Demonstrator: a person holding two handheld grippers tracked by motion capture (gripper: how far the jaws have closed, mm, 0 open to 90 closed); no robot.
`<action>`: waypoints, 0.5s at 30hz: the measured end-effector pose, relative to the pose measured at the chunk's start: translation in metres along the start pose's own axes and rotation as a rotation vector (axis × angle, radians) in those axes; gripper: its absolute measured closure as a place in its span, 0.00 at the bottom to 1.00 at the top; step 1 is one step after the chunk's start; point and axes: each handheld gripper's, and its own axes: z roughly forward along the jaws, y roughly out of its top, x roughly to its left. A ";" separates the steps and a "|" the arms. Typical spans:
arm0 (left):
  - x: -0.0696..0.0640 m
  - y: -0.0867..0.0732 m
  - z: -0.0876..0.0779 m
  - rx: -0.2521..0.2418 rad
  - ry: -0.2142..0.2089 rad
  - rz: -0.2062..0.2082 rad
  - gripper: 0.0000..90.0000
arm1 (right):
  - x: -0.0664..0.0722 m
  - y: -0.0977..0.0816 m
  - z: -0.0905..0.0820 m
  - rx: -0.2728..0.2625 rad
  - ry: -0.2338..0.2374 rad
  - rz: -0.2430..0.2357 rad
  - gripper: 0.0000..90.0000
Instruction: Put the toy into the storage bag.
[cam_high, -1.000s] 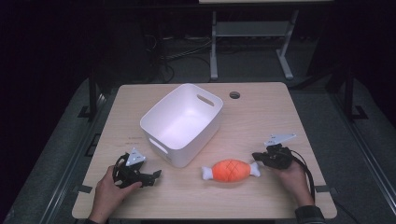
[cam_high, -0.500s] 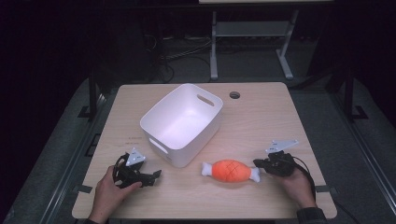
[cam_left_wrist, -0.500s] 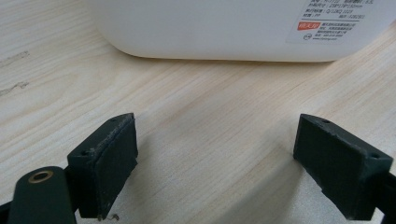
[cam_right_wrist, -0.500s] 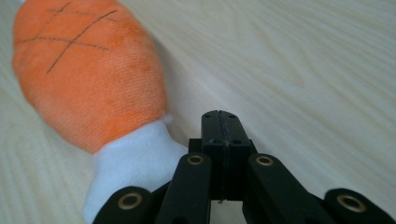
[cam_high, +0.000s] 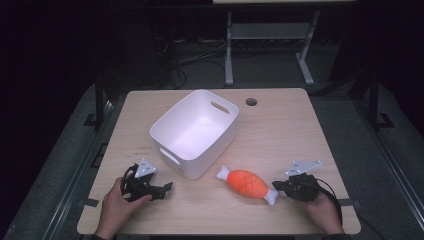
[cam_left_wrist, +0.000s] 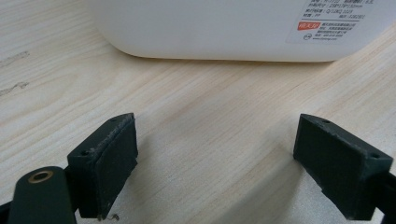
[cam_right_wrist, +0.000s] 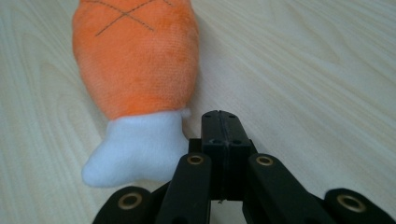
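My left gripper (cam_high: 167, 187) rests on the table (cam_high: 280, 125) with its jaws spread wide, facing the white bin (cam_high: 195, 131). My right gripper (cam_right_wrist: 223, 122) is pressed together on nothing, beside (perhaps touching) the plush drumstick (cam_high: 248, 184)'s white end.

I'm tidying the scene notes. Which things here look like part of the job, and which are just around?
Likely in play:
- plush toy, beside the shut right gripper
- white tub, facing the open left gripper

Just around:
- cable hole in the table
- metal stand behind
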 end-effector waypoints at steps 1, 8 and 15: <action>0.000 0.000 0.000 0.000 0.000 0.000 0.14 | 0.000 0.000 0.000 0.000 0.000 0.000 1.00; 0.000 0.000 0.000 0.000 0.000 0.000 0.14 | 0.010 -0.004 -0.004 0.001 0.012 -0.005 0.99; 0.000 0.000 0.000 0.000 0.000 0.000 0.14 | 0.017 -0.007 -0.004 0.011 0.021 -0.009 0.99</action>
